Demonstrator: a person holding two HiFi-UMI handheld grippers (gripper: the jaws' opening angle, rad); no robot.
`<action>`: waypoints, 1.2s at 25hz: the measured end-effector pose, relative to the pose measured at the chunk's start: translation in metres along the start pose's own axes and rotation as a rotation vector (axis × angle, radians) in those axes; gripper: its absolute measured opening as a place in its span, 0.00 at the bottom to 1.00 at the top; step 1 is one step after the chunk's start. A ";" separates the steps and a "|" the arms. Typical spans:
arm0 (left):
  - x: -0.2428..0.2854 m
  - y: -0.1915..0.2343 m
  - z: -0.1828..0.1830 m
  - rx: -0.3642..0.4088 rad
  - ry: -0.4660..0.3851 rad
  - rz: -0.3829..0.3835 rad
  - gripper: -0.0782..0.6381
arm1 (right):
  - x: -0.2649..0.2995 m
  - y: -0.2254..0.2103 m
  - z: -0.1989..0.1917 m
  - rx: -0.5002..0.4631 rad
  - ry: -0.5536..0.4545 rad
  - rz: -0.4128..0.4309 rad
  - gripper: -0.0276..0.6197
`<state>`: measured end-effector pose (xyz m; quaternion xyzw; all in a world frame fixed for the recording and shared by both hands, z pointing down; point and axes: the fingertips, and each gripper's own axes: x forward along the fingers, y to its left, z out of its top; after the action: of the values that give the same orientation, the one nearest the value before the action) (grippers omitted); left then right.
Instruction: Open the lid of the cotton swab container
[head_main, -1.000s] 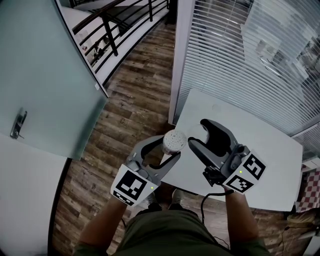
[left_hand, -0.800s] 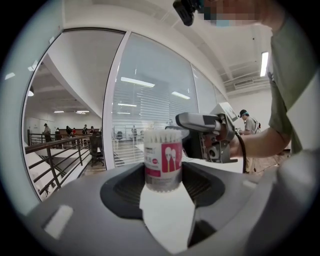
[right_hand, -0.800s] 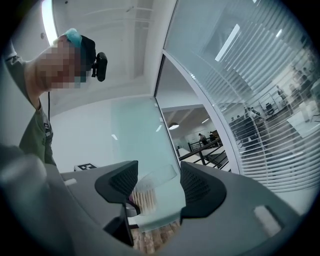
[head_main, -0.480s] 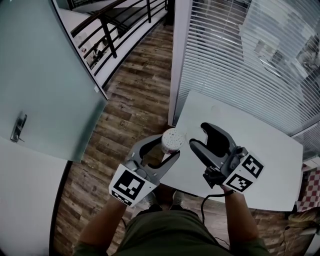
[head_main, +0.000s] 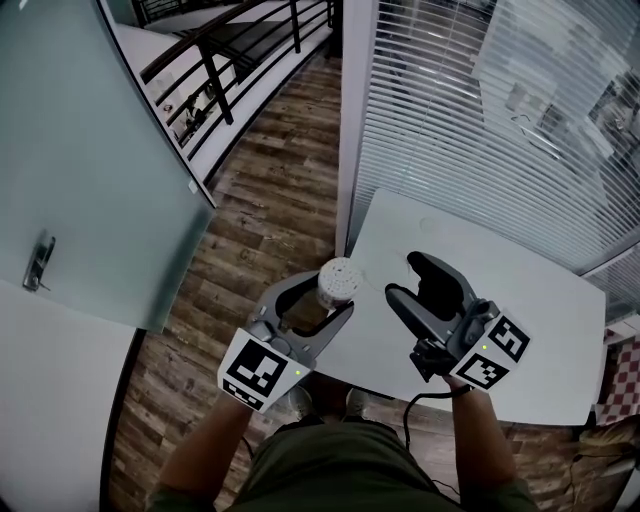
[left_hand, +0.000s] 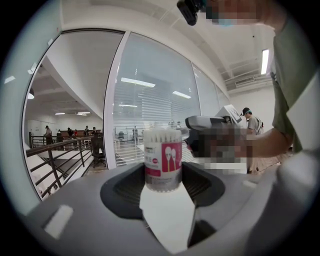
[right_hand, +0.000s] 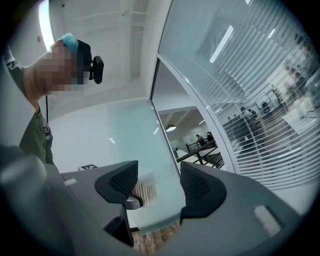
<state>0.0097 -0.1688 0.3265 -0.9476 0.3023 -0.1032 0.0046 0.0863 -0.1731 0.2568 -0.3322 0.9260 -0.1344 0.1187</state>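
Clear cylindrical cotton swab container (left_hand: 163, 159) with pink-and-white label, white swab tips crowding its top, standing upright in the air just off the table (head_main: 520, 300) edge, left gripper (head_main: 332, 292) clamping its sides, right gripper (head_main: 405, 277) hovering alongside, jaws apart and empty.

Blurred, half-hidden — swab container (right_hand: 145, 190)

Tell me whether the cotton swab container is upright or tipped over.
Upright. The cotton swab container stands vertical in the left gripper, label right way up, swab tips on top.
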 end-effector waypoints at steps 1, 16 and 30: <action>0.001 0.001 0.000 -0.001 0.001 0.003 0.44 | -0.002 0.000 0.002 -0.001 -0.001 -0.001 0.47; 0.002 0.007 0.005 -0.001 -0.003 0.044 0.44 | -0.035 -0.002 -0.006 0.008 0.075 0.011 0.41; -0.004 0.001 -0.001 -0.020 0.008 0.067 0.44 | -0.046 -0.003 -0.019 0.045 0.083 0.015 0.07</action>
<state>0.0058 -0.1675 0.3264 -0.9366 0.3347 -0.1037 -0.0028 0.1166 -0.1421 0.2813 -0.3166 0.9293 -0.1682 0.0886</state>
